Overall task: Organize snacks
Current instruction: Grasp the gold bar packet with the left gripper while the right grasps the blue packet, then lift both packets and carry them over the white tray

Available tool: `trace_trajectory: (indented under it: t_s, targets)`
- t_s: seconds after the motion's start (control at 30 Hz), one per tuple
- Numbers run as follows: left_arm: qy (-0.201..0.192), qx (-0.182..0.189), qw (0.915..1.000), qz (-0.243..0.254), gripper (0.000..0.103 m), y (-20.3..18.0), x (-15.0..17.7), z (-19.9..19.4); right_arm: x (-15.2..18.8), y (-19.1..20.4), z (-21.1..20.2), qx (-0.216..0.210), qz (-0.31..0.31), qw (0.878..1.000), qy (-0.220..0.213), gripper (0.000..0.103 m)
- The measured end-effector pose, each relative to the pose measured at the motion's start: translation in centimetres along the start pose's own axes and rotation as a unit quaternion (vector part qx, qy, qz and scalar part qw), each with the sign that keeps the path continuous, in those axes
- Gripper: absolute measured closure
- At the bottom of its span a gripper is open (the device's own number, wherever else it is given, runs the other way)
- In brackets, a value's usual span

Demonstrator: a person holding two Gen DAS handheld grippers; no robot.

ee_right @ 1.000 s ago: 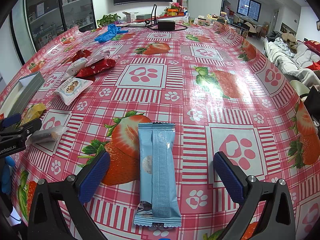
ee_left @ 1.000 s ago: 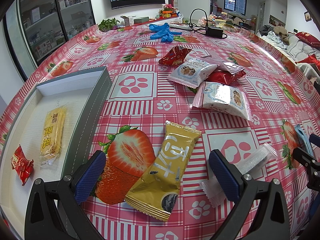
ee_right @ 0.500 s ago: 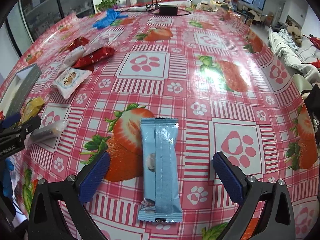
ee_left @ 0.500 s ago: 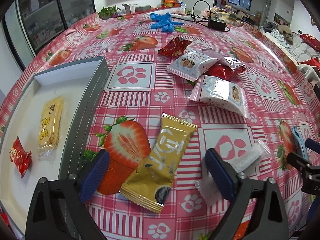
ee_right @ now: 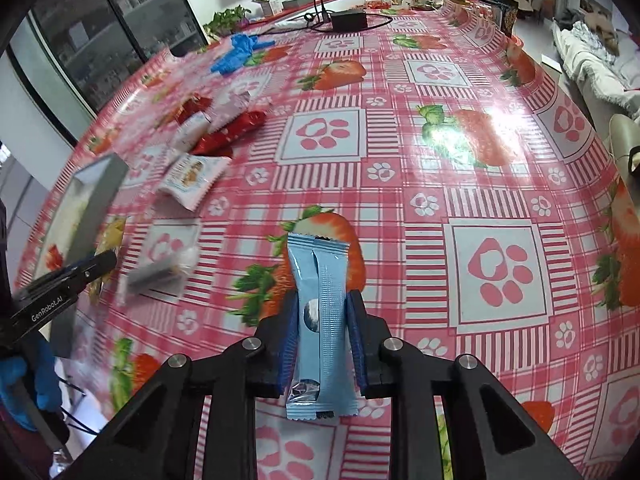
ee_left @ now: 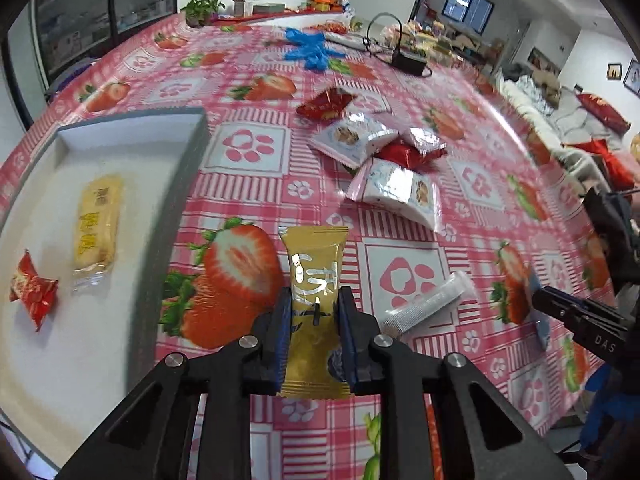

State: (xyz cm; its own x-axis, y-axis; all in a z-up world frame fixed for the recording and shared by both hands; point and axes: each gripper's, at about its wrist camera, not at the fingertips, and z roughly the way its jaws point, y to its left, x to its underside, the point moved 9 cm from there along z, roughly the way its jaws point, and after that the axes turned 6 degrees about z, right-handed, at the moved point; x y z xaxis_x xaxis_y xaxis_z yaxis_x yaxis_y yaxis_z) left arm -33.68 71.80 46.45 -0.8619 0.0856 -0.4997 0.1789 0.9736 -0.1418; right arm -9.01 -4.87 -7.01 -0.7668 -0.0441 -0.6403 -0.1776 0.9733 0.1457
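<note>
My left gripper (ee_left: 314,308) has its jaws closing on a gold snack packet (ee_left: 316,264), and both blue pads press its sides. The packet points away from me, lifted off the strawberry tablecloth. To its left lies a grey tray (ee_left: 132,120) holding a yellow snack bar (ee_left: 98,224) and a red candy (ee_left: 34,294). My right gripper (ee_right: 322,312) is shut on a light blue snack stick (ee_right: 320,272), gripped at its middle and tilted up from the cloth. The left gripper (ee_right: 100,262) shows at the left edge of the right wrist view, beside the tray (ee_right: 100,176).
A clear plastic packet (ee_left: 424,304) lies just right of the gold one. Farther back sits a pile of white cookie packets (ee_left: 396,192) and red wrappers (ee_left: 408,154). Blue gloves (ee_left: 312,48) and a black charger with cable (ee_left: 404,64) lie at the far end.
Both grippers went from wide open to closed on their packets. The gold packet and the blue stick now stand straighter between the pads and are raised off the cloth.
</note>
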Motion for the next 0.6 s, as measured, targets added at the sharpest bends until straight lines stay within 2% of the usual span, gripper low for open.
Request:
trace_trajectory:
  t_s: [0.2,0.33,0.37,0.4,0.43,0.47,0.57,0.6]
  targets:
    - [-0.021,0.001,0.9998,-0.002,0.079,0.9,-0.8,-1.9,-0.5,1.4,-0.8,-0.015,-0.009,1.000,-0.008,0.077]
    - [-0.022,0.003,0.9997,-0.004,0.079,1.2,-0.8,-2.3,-0.5,1.3,-0.2,0.000,-0.006,1.000,0.000,0.076]
    - [-0.023,0.003,0.9997,-0.003,0.079,1.2,-0.7,-2.4,-0.3,0.9,0.1,0.009,-0.002,1.000,0.007,0.067]
    - [-0.023,0.003,0.9997,-0.002,0.079,1.2,-0.7,-2.4,-0.2,0.5,0.3,0.022,0.001,1.000,0.011,0.039]
    - [-0.023,0.003,0.9997,0.000,0.079,1.1,-0.7,-2.5,-0.2,0.1,0.4,0.036,0.001,0.999,0.010,0.027]
    - [-0.023,0.002,0.9997,0.000,0.079,1.1,-0.7,-2.5,-0.1,0.0,0.4,0.042,-0.001,0.999,0.006,0.024]
    - [-0.020,-0.001,0.9998,-0.001,0.079,1.1,-0.6,-2.6,0.6,0.1,1.4,0.046,-0.009,0.999,0.025,0.028]
    - [-0.020,-0.001,0.9998,-0.002,0.079,1.0,-0.7,-2.6,0.6,0.1,1.3,0.059,-0.020,0.998,0.017,0.041]
